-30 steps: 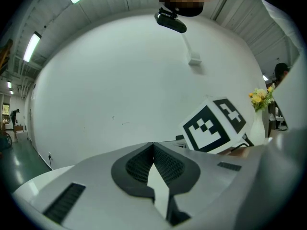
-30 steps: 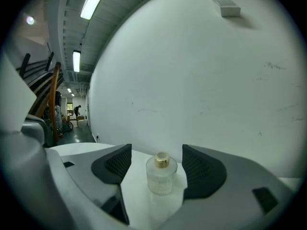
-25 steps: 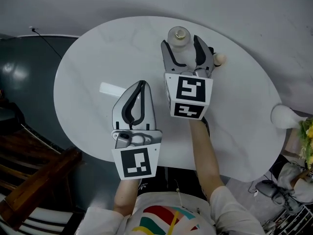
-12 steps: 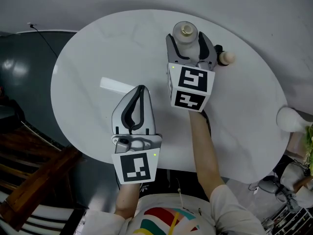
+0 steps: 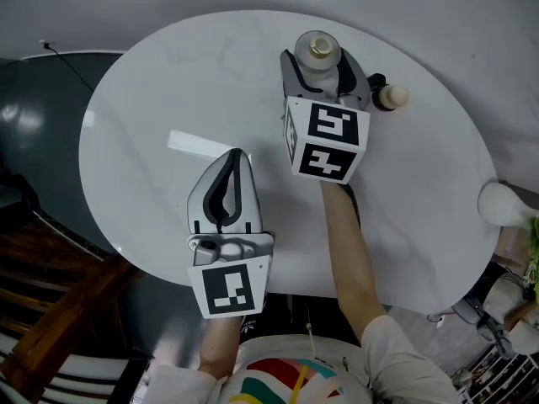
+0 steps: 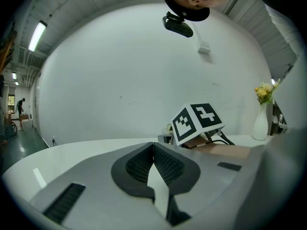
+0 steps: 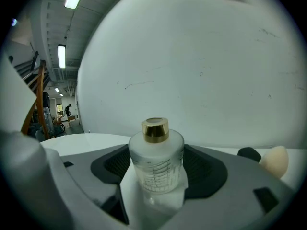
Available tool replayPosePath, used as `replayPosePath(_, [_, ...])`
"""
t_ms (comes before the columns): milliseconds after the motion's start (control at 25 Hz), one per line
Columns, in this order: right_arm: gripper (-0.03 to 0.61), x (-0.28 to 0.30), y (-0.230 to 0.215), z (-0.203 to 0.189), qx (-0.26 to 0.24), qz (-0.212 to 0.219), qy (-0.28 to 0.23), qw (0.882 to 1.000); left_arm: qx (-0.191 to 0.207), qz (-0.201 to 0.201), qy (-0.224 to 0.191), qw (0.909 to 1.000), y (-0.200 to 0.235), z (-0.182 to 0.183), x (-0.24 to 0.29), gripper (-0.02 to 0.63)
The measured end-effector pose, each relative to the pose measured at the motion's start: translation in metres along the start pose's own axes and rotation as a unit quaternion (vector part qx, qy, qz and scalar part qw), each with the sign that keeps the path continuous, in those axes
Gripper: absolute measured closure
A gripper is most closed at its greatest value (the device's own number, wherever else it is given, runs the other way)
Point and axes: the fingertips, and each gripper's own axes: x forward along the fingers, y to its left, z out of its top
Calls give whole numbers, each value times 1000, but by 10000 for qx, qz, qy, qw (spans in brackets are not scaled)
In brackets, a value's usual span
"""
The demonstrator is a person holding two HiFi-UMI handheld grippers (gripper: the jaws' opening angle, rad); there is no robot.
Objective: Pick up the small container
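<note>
The small container [image 5: 318,49] is a frosted glass bottle with a gold cap, standing at the far side of the round white table [image 5: 152,99]. My right gripper [image 5: 318,59] reaches over from the near side, and its jaws hold the bottle on both sides. In the right gripper view the bottle [image 7: 156,159] stands upright between the dark pads [image 7: 115,164], which press against its wall, so my right gripper [image 7: 156,178] is shut on it. My left gripper [image 5: 235,155] hovers over the table's near left part, shut and holding nothing, with its jaws meeting [image 6: 153,145].
A beige egg-shaped thing on a black base [image 5: 390,97] sits just right of the bottle. A white vase [image 5: 504,202] stands at the table's right edge, with yellow flowers [image 6: 263,92] in it. A dark wooden chair [image 5: 59,310] is below the table at the left.
The right gripper's marker cube looks slightly larger and has shifted a little to the right with the bottle. The left gripper has hardly moved.
</note>
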Motion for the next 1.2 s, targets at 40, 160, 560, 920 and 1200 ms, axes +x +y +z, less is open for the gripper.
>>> replayPosePath(40, [247,1,0,0,20,-7,31,10000,-15,-2,11,10000,0,-1,0,595])
replayPosePath(160, [247,5,-2,-2,33,-58,145,9999,-52,6,35,10000,0,-4,1,595])
replayPosePath(560, [247,5,-3,-3,20,-135,192,9997,-79,94,-10,9999,7,-3,5,595])
replayPosePath(920, [247,5,-3,-3,-5,-114,199,9997,-83,129,-52,9999,9,0,3,595])
replayPosePath(1200, [247,-4,-1,7,20,-75,139,9999,-38,174,-199,9996,11,16,0,595])
